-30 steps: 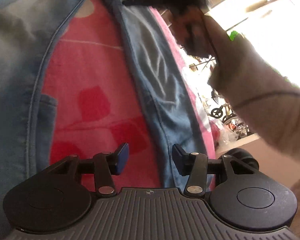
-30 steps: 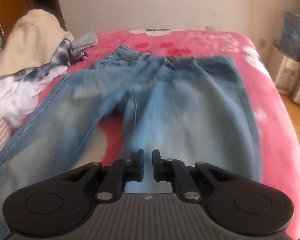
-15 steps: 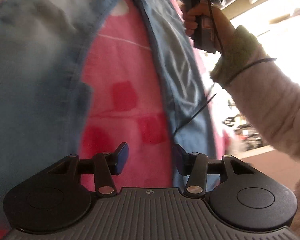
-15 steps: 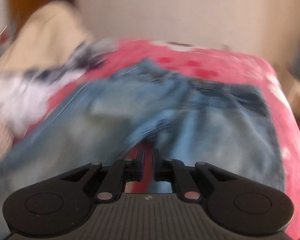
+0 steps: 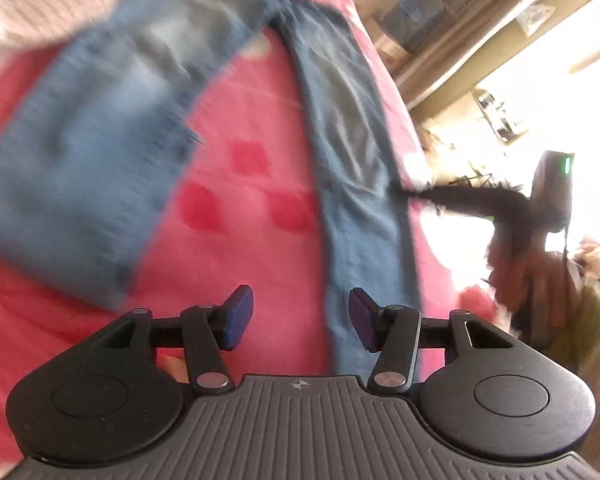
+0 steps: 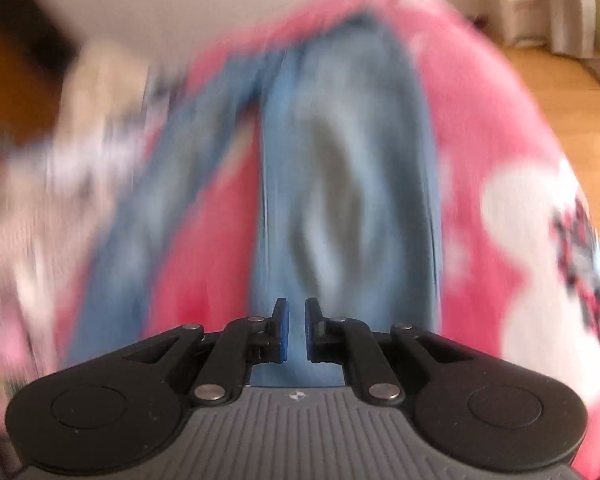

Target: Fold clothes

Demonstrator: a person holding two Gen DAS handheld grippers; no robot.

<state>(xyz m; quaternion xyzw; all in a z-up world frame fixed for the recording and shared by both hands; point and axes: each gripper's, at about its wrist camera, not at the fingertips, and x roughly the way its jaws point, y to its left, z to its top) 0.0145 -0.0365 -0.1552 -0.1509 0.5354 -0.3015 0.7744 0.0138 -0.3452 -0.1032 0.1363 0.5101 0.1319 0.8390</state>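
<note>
Bed: your work surface is the bed under a pink fleece blanket with red squares and white patches (image 5: 244, 128); it takes up most of both views.
Jeans: the pair of light blue denim jeans (image 5: 100, 120) lies flat on that blanket, its two legs spread in a V with pink showing between them. One leg runs up from just ahead of the right wrist camera.
Pile: a blurred heap of cream, white and checked clothes (image 6: 60, 140) lies beside the far leg; keep the fold clear of it.
Right gripper: the right gripper (image 6: 296, 330) has its blue pads nearly together, with only a slit between them. You hold it low over the near leg. Blur hides whether any denim is pinched, so I cannot tell.
Left gripper: the left gripper (image 5: 300, 318) has its jaws opening, with nothing between them. It hovers over the pink gap beside the other leg.
Step in hand, as I judge it: laying one leg over the other.
How to do it well: take the hem with both layers together, lift only enough to clear the blanket, match the outer seams, and lower slowly so that no crease is trapped.
</note>
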